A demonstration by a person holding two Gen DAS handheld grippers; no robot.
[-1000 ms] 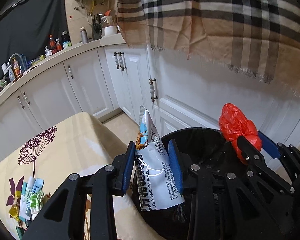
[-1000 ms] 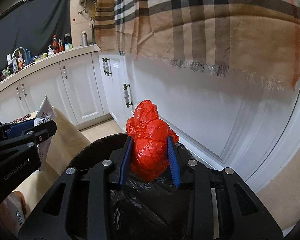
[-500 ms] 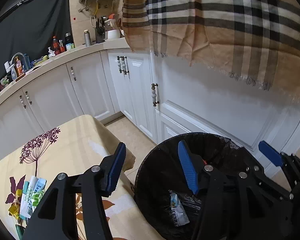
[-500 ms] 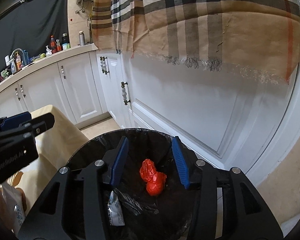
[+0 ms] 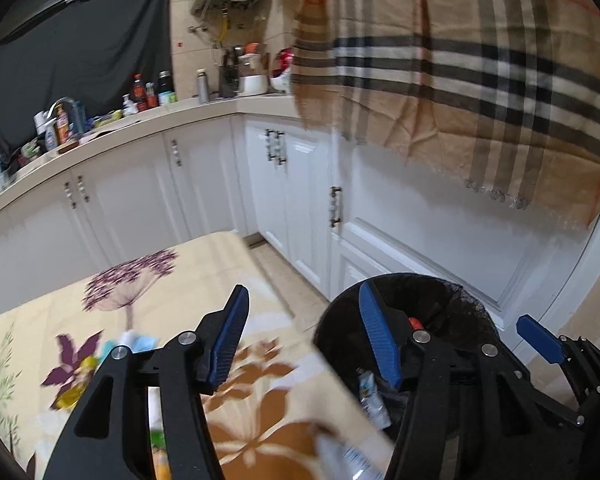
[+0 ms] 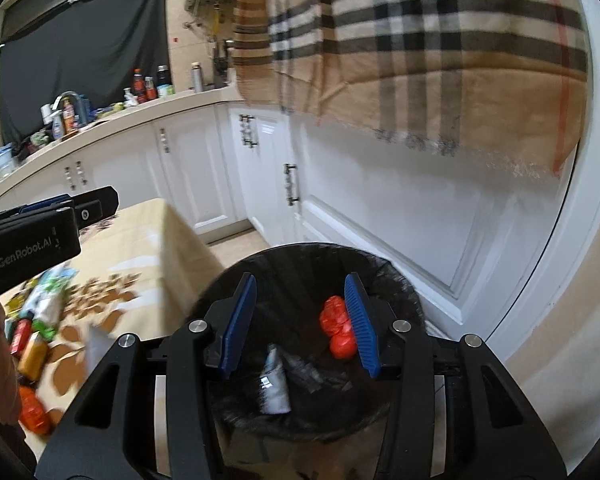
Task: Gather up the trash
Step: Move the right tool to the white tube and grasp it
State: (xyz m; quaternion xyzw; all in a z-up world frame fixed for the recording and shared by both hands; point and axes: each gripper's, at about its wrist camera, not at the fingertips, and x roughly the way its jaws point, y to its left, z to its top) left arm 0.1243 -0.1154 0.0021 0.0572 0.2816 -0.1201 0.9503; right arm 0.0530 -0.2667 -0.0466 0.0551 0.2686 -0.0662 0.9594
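The remaining trash (image 6: pixel 36 320) is a loose heap of sachets, wrappers and small packets lying on the surface (image 6: pixel 156 240), which is covered with a floral cloth and stands just beside the bin (image 6: pixel 396 276). These items are judged light, thin and soft; their film skins are probably slippery and will crumple under pressure, so little squeeze is needed. Take each piece across its flat body or by a free edge standing clear of the cloth, not at a corner, which could slide out. Inside the bin, on its black liner, lie a red crumpled bag (image 6: pixel 338 330) and a white pouch (image 6: pixel 276 380); both are already collected. The right tongs (image 6: pixel 300 320) hang over the bin mouth, released, with nothing between the blue pads. The left tongs (image 5: pixel 304 336) stand between bin and surface, jaws opening and empty. The heap is blurred, so individual items cannot be identified.
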